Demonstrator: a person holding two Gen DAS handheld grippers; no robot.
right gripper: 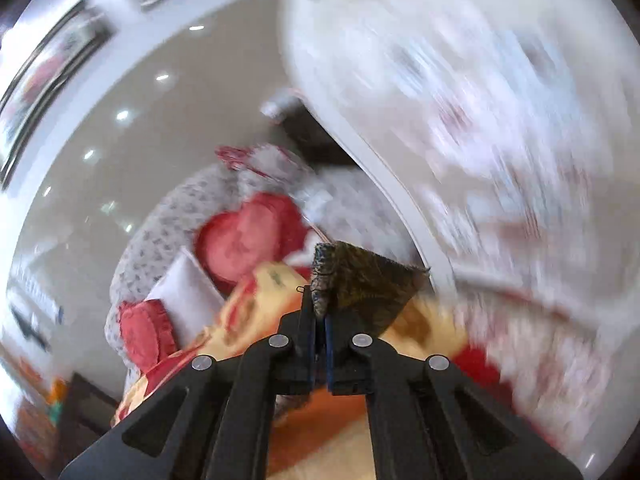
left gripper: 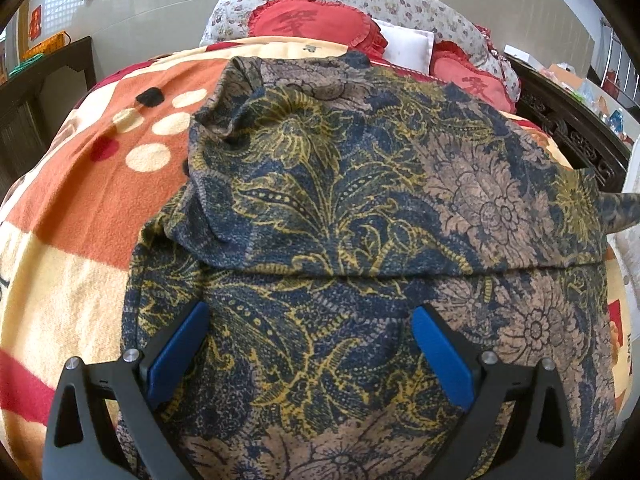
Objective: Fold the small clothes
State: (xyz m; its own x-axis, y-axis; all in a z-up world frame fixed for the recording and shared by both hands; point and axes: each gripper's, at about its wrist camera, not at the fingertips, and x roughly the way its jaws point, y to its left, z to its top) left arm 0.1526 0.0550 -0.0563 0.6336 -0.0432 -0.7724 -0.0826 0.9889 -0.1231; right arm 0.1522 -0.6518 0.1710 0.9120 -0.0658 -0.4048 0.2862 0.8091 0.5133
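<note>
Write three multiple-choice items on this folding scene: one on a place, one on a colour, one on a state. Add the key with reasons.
1. Where does the floral garment lie?
A. on the blanket
B. on the floor
C. in a basket

2. What colour are the left hand-held gripper pads?
A. red
B. blue
C. white

3. How is the right hand-held gripper?
A. open, empty
B. shut on the garment
C. out of view

Key: 1 A, the orange and cream blanket shows around the cloth; 2 B, both pads are blue; 3 B, a patterned corner sticks out between closed fingers.
</note>
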